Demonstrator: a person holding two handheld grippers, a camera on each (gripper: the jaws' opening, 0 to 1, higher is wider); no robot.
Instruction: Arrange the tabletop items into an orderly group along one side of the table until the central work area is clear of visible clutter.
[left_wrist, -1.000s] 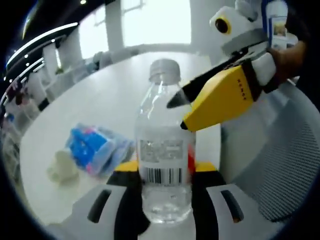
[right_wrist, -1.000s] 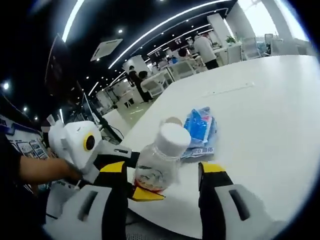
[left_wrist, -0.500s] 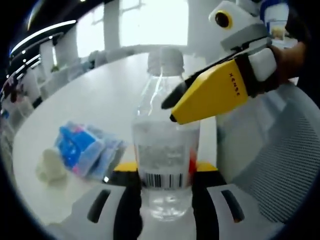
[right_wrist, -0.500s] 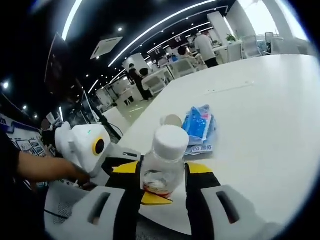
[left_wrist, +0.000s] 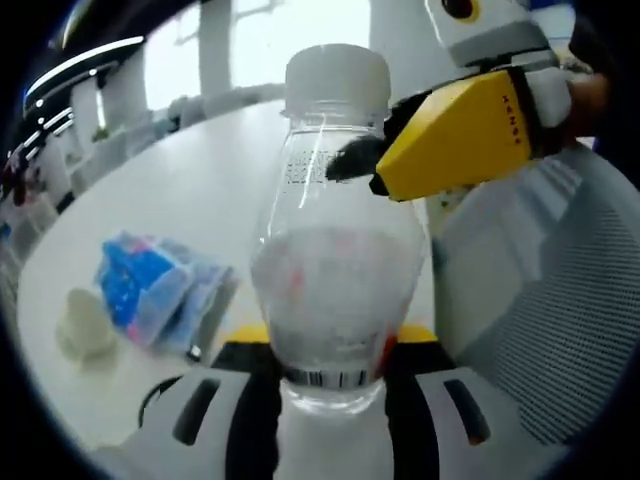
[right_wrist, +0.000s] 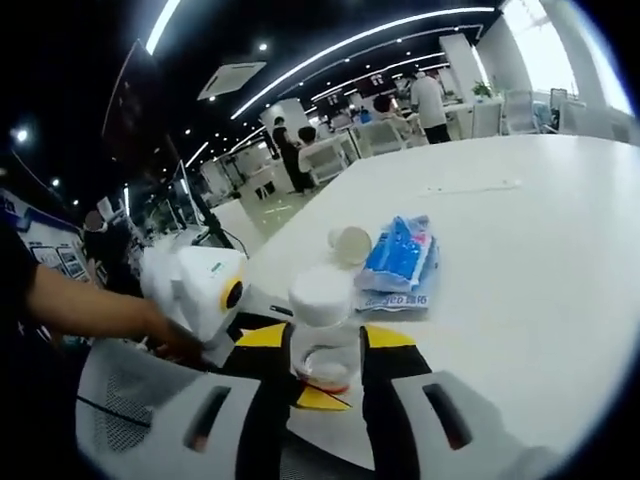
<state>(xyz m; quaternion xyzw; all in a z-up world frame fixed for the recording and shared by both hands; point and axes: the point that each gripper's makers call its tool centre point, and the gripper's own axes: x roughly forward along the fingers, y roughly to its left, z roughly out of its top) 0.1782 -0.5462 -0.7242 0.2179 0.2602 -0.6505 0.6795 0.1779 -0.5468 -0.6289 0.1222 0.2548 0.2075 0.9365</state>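
Left gripper view: left gripper (left_wrist: 330, 400) clamps the clear water bottle (left_wrist: 335, 250) low on its body; right gripper (right_wrist: 325, 375) pinches the neck under the white cap (right_wrist: 320, 293), bottle at table (right_wrist: 520, 240) edge. Risk: opposing pulls twist or drop it off the edge; blue tissue pack (right_wrist: 398, 255) and small white cup (right_wrist: 350, 243) just beyond.

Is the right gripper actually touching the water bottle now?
Touching. In the right gripper view, the right gripper has both jaws pressed against the water bottle just below its cap.
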